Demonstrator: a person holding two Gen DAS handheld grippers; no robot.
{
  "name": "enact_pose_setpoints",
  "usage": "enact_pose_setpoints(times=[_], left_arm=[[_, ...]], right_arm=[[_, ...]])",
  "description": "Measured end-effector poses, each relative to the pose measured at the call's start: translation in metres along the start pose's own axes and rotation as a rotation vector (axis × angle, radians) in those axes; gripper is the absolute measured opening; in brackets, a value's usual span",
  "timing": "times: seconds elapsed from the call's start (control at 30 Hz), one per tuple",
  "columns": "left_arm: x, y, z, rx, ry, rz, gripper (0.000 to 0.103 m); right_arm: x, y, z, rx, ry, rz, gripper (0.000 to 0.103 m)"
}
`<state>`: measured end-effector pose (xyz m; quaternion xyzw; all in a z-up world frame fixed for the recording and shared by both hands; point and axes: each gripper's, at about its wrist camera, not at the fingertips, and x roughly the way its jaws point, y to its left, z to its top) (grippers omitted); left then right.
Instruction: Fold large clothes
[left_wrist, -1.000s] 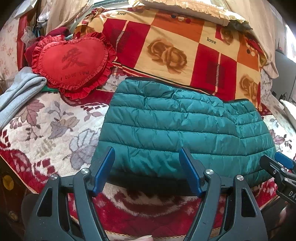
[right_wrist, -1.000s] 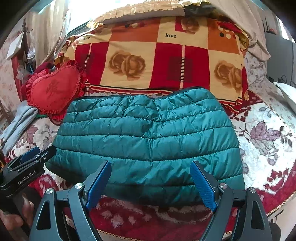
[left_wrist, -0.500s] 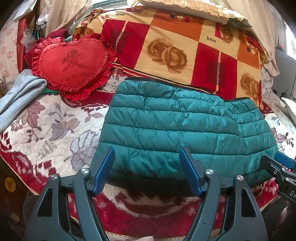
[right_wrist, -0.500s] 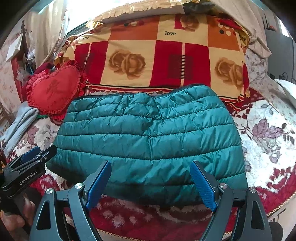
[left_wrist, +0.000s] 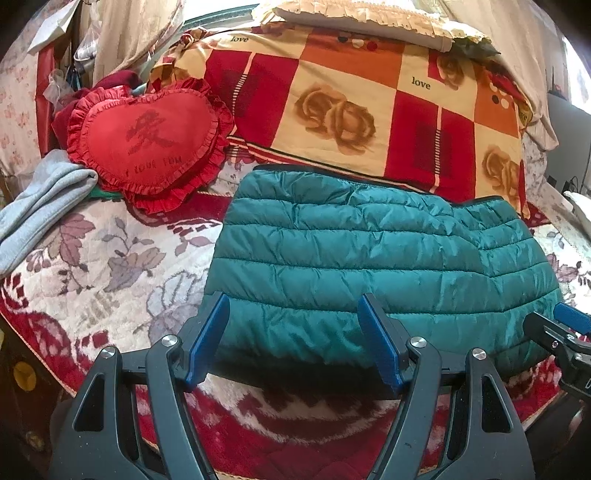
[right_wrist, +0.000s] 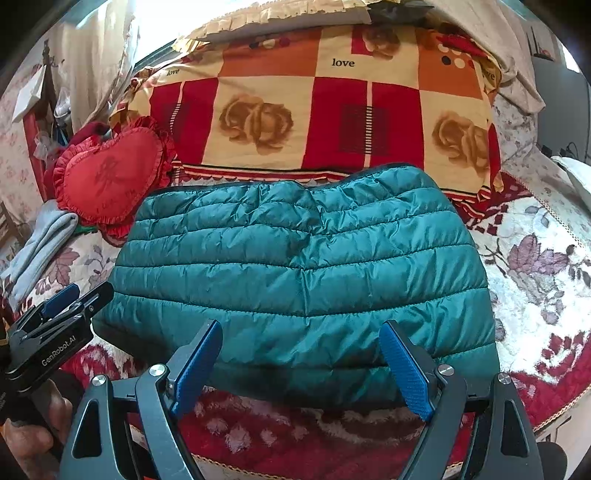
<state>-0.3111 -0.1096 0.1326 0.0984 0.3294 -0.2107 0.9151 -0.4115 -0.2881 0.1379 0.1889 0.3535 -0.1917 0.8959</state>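
A teal quilted puffer jacket (left_wrist: 376, 266) (right_wrist: 306, 273) lies folded into a flat block on the flowered bedspread. My left gripper (left_wrist: 293, 306) hovers open over the jacket's near left edge, with nothing between its blue pads. My right gripper (right_wrist: 301, 332) is open too, above the near right edge, and holds nothing. Each gripper shows at the other view's side: the right gripper (left_wrist: 565, 332) at the far right, the left gripper (right_wrist: 62, 310) at the lower left, with a hand (right_wrist: 33, 439) under it.
A red heart-shaped cushion (left_wrist: 147, 144) and a grey folded garment (left_wrist: 40, 206) lie to the left. A checked red and orange rose-print blanket (left_wrist: 351, 107) is piled behind the jacket. The bed's front edge (right_wrist: 332, 469) runs just below the grippers.
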Motion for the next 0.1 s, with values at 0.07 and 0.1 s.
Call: enact_pose_setpoints(times=[0.07, 0.1], left_arm=[[0.0011, 0.0023, 0.0006, -0.002, 0.003, -0.007, 0.072], [0.0028, 0.006, 0.0016, -0.009, 0.009, -0.013, 0.072]], right_arm=[[0.0004, -0.0003, -0.0001, 0.002, 0.001, 0.0, 0.085], [0.0006, -0.0013, 0.0005, 0.005, 0.001, -0.002, 0.085]])
